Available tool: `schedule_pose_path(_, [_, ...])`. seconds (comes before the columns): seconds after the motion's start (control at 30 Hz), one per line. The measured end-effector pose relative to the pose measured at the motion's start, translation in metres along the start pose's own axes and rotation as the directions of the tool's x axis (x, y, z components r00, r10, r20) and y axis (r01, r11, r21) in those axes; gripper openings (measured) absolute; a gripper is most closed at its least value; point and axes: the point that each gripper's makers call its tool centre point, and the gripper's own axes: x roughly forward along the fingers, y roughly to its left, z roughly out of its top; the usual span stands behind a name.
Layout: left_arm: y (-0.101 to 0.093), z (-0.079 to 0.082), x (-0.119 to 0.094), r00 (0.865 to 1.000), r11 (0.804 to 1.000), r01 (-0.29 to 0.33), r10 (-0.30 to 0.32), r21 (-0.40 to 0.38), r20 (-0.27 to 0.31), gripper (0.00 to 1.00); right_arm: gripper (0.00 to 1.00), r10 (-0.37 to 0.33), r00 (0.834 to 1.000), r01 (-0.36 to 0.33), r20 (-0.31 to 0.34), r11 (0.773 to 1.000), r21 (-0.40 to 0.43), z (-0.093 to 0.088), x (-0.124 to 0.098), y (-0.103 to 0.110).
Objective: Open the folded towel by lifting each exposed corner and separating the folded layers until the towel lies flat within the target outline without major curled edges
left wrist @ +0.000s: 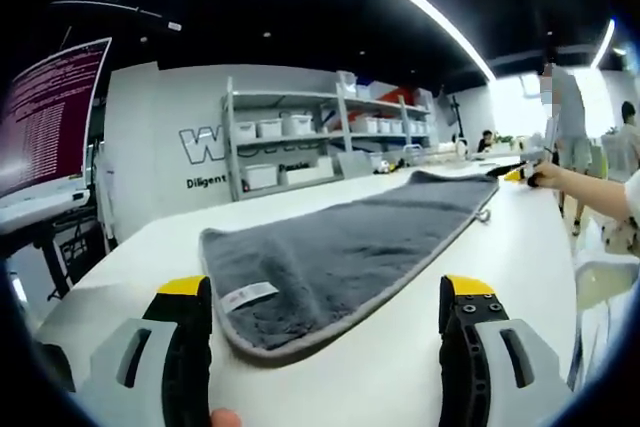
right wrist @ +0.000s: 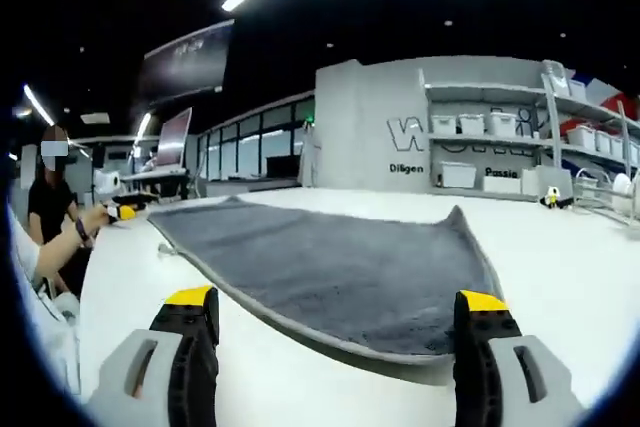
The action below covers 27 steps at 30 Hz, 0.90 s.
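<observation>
Plush grey towel (left wrist: 340, 257), edges piped.

Grey wall (right wrist: 370, 117): big "W…", small "Diligen…"; towel tag (left wrist: 248, 295) unreadable.

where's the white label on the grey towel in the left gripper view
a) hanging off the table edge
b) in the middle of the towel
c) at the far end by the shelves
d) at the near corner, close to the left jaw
d: the label sits at the near corner of the towel, just beyond the left jaw of the open left gripper, flat on the table.
</observation>
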Motion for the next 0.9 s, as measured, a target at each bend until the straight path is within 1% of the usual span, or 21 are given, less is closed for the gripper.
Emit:
schedule_pose_path(0.07, [0.0,0.0,-0.001,1.0,1.0,-0.002,0.002,0.001,0.001,0.92,0.99,-0.062,0.998,0.063,-0.012,0.998,0.03,-0.003,-0.002,-0.012])
schedule_pose_path(0.17, [0.001,0.001,-0.001,1.0,1.0,-0.005,0.005,-0.004,0.005,0.92,0.99,-0.122,0.993,0.12,0.009,0.987,0.107,-0.002,-0.006,-0.024])
schedule_pose_path(0.2, [0.001,0.001,-0.002,1.0,1.0,-0.006,0.006,-0.006,0.006,0.92,0.99,-0.167,0.985,0.161,0.032,0.977,0.141,0.0,-0.01,-0.032])
schedule_pose_path(0.23, [0.002,0.001,-0.002,1.0,1.0,-0.006,0.006,-0.008,0.008,0.92,0.99,-0.212,0.977,0.204,0.031,0.964,0.168,-0.002,-0.014,-0.039])
schedule_pose_path(0.27, [0.002,0.001,-0.002,1.0,1.0,-0.005,0.005,-0.01,0.01,0.92,0.99,-0.236,0.971,0.228,0.029,0.958,0.172,-0.003,-0.017,-0.044])
schedule_pose_path(0.3, [0.002,0.001,-0.002,1.0,1.0,-0.004,0.004,-0.01,0.01,0.92,0.99,-0.23,0.973,0.221,0.033,0.96,0.174,-0.002,-0.016,-0.043])
schedule_pose_path(0.33, [0.002,0.001,-0.002,1.0,1.0,-0.005,0.005,-0.009,0.01,0.92,0.99,-0.238,0.968,0.218,0.079,0.956,0.198,0.006,-0.017,-0.041])
schedule_pose_path(0.4, [0.001,0.001,-0.002,1.0,1.0,-0.005,0.005,-0.008,0.008,0.92,0.99,-0.221,0.962,0.189,0.158,0.963,0.194,0.021,-0.019,-0.038])
schedule_pose_path(0.43, [0.001,0.001,-0.003,1.0,1.0,-0.005,0.006,-0.007,0.009,0.92,0.99,-0.209,0.956,0.172,0.206,0.968,0.181,0.031,-0.021,-0.035])
schedule_pose_path(0.5, [0.001,0.002,-0.003,1.0,1.0,-0.007,0.007,-0.008,0.011,0.92,0.99,-0.14,0.951,0.121,0.277,0.989,0.085,0.047,-0.02,-0.023])
schedule_pose_path(0.53, [0.001,0.002,-0.003,1.0,1.0,-0.008,0.008,-0.008,0.012,0.92,0.99,-0.076,0.957,0.06,0.28,0.996,0.066,0.049,-0.014,-0.01])
schedule_pose_path(0.57, [0.001,0.002,-0.003,1.0,1.0,-0.008,0.008,-0.008,0.013,0.92,0.99,-0.017,0.967,0.001,0.253,0.998,0.063,0.044,-0.007,-0.001])
schedule_pose_path(0.6, [0.001,0.002,-0.003,1.0,1.0,-0.009,0.009,-0.008,0.012,0.92,0.99,0.024,0.979,-0.039,0.203,0.997,0.067,0.035,0.0,0.005])
schedule_pose_path(0.63, [0.001,0.002,-0.003,1.0,1.0,-0.01,0.01,-0.008,0.011,0.92,0.99,0.041,0.989,-0.052,0.141,0.996,0.076,0.025,0.006,0.008])
schedule_pose_path(0.67, [0.002,0.002,-0.003,1.0,1.0,-0.011,0.011,-0.009,0.011,0.92,0.99,0.051,0.995,-0.057,0.085,0.996,0.071,0.016,0.011,0.009])
schedule_pose_path(0.7, [0.001,0.002,-0.003,1.0,1.0,-0.011,0.011,-0.008,0.011,0.92,0.99,0.037,0.999,-0.038,0.03,0.998,0.05,0.007,0.015,0.006])
schedule_pose_path(0.73, [0.001,0.002,-0.003,1.0,1.0,-0.011,0.011,-0.008,0.01,0.92,0.99,0.006,1.0,-0.005,-0.014,1.0,0.027,0.0,0.017,-0.001])
schedule_pose_path(0.77, [0.001,0.002,-0.003,1.0,1.0,-0.01,0.01,-0.008,0.009,0.92,0.99,-0.049,0.997,0.05,-0.053,0.999,0.02,-0.006,0.018,-0.01])
schedule_pose_path(0.83, [0.0,0.001,-0.002,1.0,1.0,-0.011,0.011,-0.006,0.007,0.92,0.99,-0.104,0.99,0.105,-0.098,0.994,0.002,-0.012,0.018,-0.018])
schedule_pose_path(0.87, [0.001,0.001,-0.002,1.0,1.0,-0.011,0.011,-0.006,0.007,0.92,0.99,-0.107,0.99,0.109,-0.095,0.994,0.018,-0.011,0.019,-0.017])
schedule_pose_path(0.9, [0.001,0.001,-0.002,1.0,1.0,-0.012,0.012,-0.006,0.007,0.92,0.99,-0.136,0.986,0.141,-0.096,0.989,0.047,-0.013,0.018,-0.022])
